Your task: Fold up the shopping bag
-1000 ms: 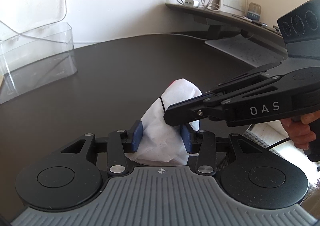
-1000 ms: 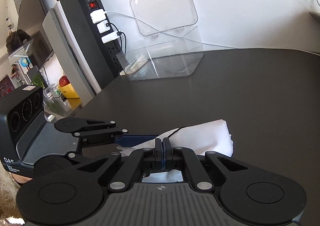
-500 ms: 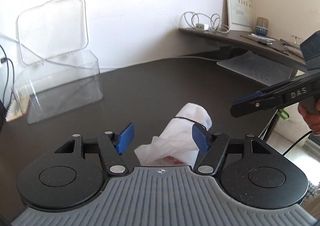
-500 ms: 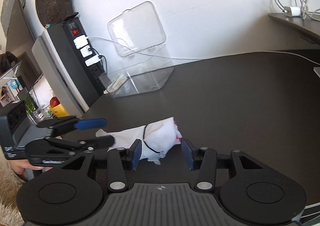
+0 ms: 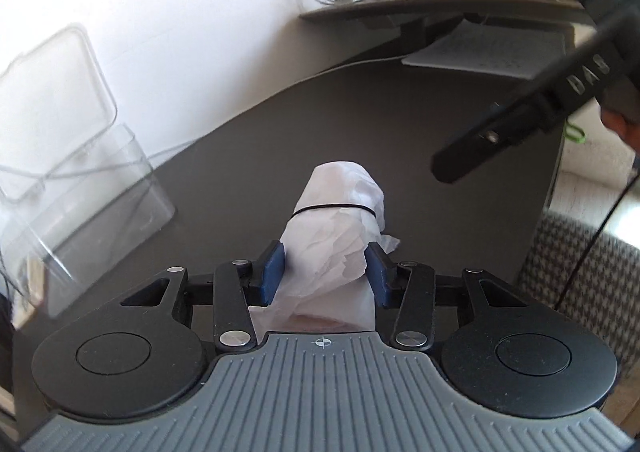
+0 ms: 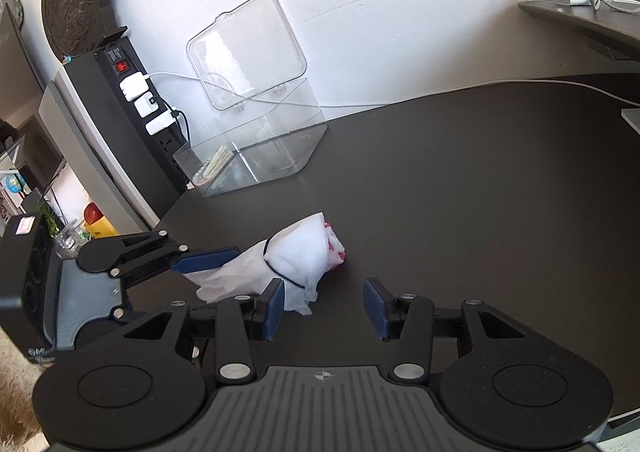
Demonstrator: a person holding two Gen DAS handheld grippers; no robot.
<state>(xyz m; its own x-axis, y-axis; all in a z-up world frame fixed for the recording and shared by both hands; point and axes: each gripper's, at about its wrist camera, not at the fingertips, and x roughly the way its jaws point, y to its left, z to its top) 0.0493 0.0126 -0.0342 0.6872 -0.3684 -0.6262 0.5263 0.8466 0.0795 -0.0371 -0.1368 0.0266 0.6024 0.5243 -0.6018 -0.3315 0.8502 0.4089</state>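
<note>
Now, bag: the white shopping bag (image 5: pixel 338 228) lies rolled into a bundle on the dark surface (image 5: pixel 248 156), at the lower centre of the left wrist frame; a thin black band (image 5: pixel 332 207) rings it across the middle.
Bag, right wrist view: the same bundle (image 6: pixel 296 256) sits left of centre, a red print showing at its rounded right end, loose crumpled ends trailing to the left.
Left gripper: the left gripper (image 5: pixel 325 272) has its blue fingers (image 5: pixel 273 272) pressed against both sides of the bundle's crumpled near end, closed on it to the bag's width.
Right gripper: the right gripper (image 6: pixel 324 306) stands wide apart and holds nothing; its left finger (image 6: pixel 275 302) is just beside the bag's lower edge, and whether they touch I cannot tell; its right finger is well apart from the bag, over bare surface.
Right gripper, left wrist view: it shows blurred at the upper right (image 5: pixel 516 124), clear of the bundle.
Edges: the surface's curved far edge runs along the white wall; its right edge drops to a patterned rug (image 5: pixel 576 264).
Open room: bare dark surface spreads right and beyond the bundle.
Box: a clear plastic box (image 6: pixel 256 156), lid raised, stands at the back left by the wall, well apart from the bag.
</note>
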